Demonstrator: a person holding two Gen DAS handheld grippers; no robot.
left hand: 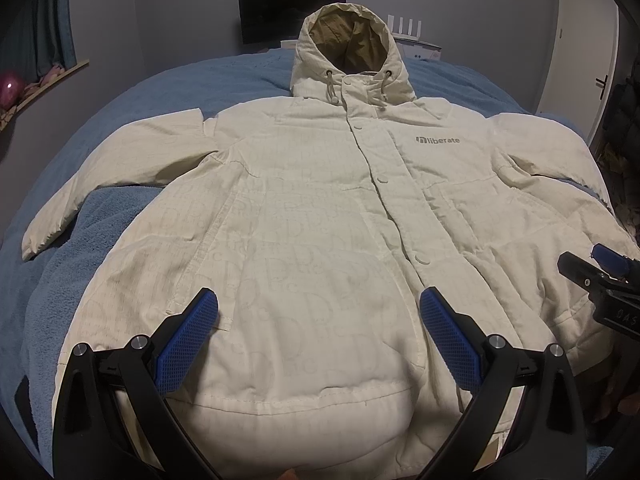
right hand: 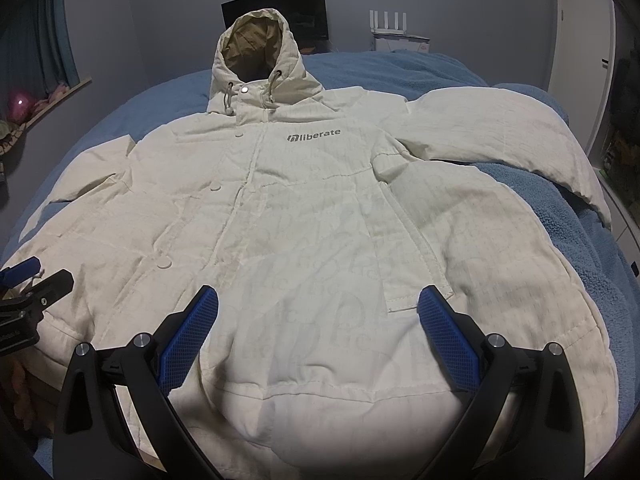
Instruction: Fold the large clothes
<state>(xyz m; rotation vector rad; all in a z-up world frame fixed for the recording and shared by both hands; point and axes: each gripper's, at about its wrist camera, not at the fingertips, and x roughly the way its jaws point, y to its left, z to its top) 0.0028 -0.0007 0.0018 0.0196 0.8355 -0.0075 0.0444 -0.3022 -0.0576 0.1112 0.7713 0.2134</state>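
- Left gripper (left hand: 318, 338): its blue fingers (left hand: 188, 342) stand wide apart with nothing between them, poised above the lower front of the jacket (left hand: 320, 208), near the hem.
- Right gripper (right hand: 318, 338): its fingers (right hand: 448, 342) are likewise spread and empty, over the hem on the other side of the button placket; each gripper shows at the edge of the other's view, so the two sit side by side.
- Whether any fingertip touches the cloth I cannot tell; both seem to hover just over it.
- Just ahead of the fingers lies the jacket, front up and buttoned, spread flat on the bed (left hand: 224, 80), hem nearest, hood (left hand: 348, 40) farthest.
- Beyond the left fingers and to their left, one sleeve (left hand: 120, 168) angles outward and down; to the right of the right fingers the other sleeve (right hand: 500, 128) does the same, with blue blanket showing between each sleeve and the body.
- This open layout probably serves the fold: body smoothed, sleeves free to be brought inward.
- Folding looks not yet begun; no part is doubled over.
- The open fingers at the hem suggest a pinch on the bottom edge or a reach to the sleeves next.
- The padded cloth is thick and may spring back or slip from a shallow pinch.
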